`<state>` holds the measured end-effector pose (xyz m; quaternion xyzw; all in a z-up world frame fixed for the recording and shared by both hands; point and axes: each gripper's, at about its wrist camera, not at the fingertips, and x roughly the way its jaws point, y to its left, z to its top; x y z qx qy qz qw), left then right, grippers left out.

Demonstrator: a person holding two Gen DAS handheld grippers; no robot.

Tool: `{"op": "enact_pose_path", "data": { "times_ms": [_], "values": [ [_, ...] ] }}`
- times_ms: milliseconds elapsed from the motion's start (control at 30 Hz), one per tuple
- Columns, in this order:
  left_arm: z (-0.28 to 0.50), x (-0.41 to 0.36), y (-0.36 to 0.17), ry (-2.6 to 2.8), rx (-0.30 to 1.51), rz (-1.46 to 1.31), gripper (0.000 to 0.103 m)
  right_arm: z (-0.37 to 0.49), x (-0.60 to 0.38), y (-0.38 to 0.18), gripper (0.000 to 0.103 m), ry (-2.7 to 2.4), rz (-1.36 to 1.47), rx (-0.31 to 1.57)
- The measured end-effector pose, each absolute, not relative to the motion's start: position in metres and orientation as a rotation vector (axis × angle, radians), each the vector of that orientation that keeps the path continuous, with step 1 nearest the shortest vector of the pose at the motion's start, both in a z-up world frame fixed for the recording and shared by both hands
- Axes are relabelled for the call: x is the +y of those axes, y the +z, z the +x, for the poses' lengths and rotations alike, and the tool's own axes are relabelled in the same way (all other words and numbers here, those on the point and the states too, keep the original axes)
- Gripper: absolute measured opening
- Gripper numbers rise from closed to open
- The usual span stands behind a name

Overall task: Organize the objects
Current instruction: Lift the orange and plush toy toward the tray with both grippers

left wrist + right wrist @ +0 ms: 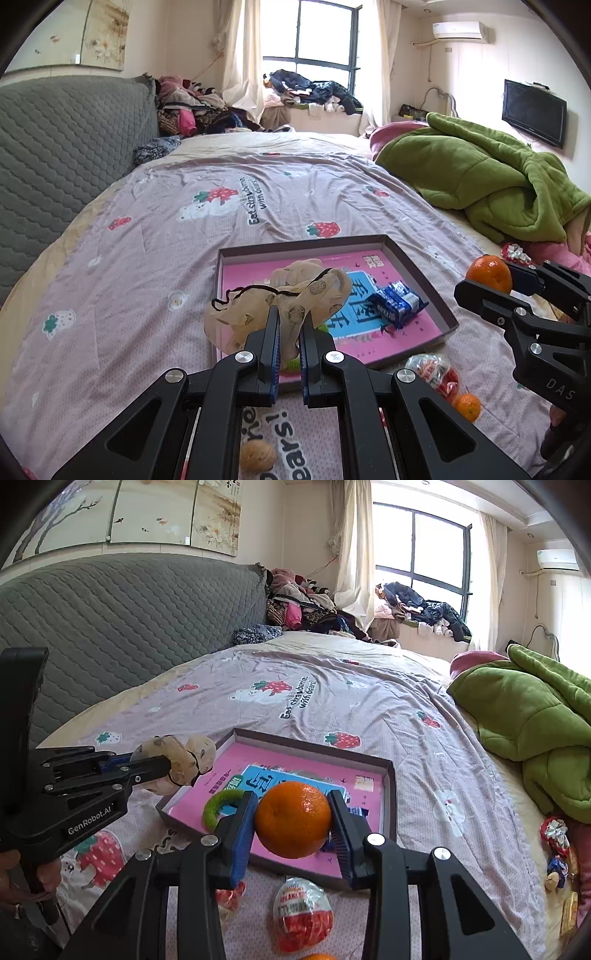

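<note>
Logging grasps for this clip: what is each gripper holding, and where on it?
Left gripper: thin beige printed drawstring pouch, pinched at bunched fabric. Right gripper: round orange tangerine, clamped across its sides.

You've got plenty of daylight here, all of it pouring in through the window (325, 40) at the far end, which blows out to pure white in both views. The curtains (354, 542) glow too. Shadows on the bedspread (229, 221) are soft, nothing harsh. Fisheye bending is strong: the headboard (129, 616) curves hard and each frame's corners go black. Focus is sharp up close; the orange (293, 819) shows a small glare spot.
</note>
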<state>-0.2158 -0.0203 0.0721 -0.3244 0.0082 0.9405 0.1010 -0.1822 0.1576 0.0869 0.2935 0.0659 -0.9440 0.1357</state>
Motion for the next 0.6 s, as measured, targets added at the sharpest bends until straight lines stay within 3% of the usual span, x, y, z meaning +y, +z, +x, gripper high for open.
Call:
{"op": "enact_pose_path", "data": {
  "times_ms": [600],
  "values": [
    [-0.241, -0.021, 0.078, 2.800, 0.033, -0.940, 0.008, -0.209, 0.152, 0.105, 0.039, -2.769, 0.807, 0.229]
  ]
}}
